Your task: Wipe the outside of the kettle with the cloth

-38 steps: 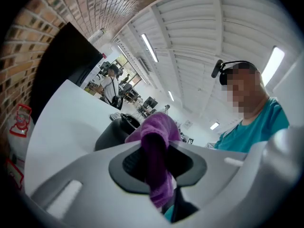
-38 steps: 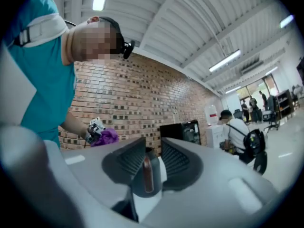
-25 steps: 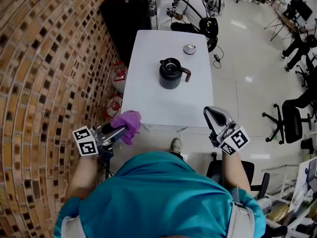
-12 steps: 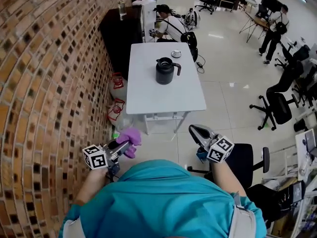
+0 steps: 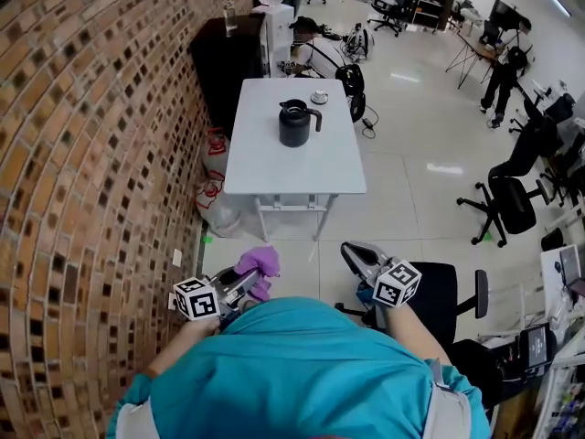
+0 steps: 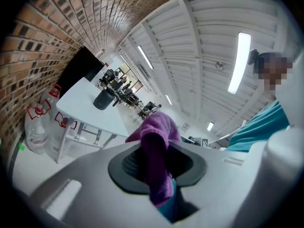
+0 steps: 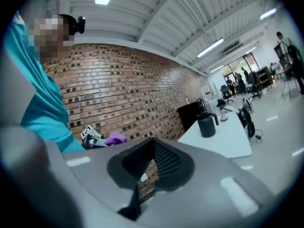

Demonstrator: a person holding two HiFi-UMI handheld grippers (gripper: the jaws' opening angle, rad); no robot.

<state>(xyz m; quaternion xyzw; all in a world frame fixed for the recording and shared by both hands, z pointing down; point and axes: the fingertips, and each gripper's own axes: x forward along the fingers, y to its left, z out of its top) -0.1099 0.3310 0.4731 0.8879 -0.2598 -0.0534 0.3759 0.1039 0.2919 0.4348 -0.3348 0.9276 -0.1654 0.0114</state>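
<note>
The black kettle [image 5: 294,123] stands upright on the white table [image 5: 292,172], far ahead of me, with a small round lid [image 5: 319,97] behind it. My left gripper [image 5: 245,282] is held close to my body, well short of the table, shut on a purple cloth [image 5: 260,262]. In the left gripper view the cloth [image 6: 157,148] hangs folded between the pads, and the kettle [image 6: 102,99] is small in the distance. My right gripper [image 5: 353,255] is also near my body, shut with nothing in it. The right gripper view shows the kettle [image 7: 207,124] far off.
A brick wall [image 5: 91,154] runs along the left. Large water bottles [image 5: 214,198] sit on the floor by the table's left legs. A black office chair [image 5: 450,293] stands to my right. A seated person [image 5: 316,55] and a dark cabinet [image 5: 224,62] lie beyond the table.
Both grippers and I have backed away from the table, which now looks smaller and farther off. The left gripper still holds the purple cloth; the right stays shut.
</note>
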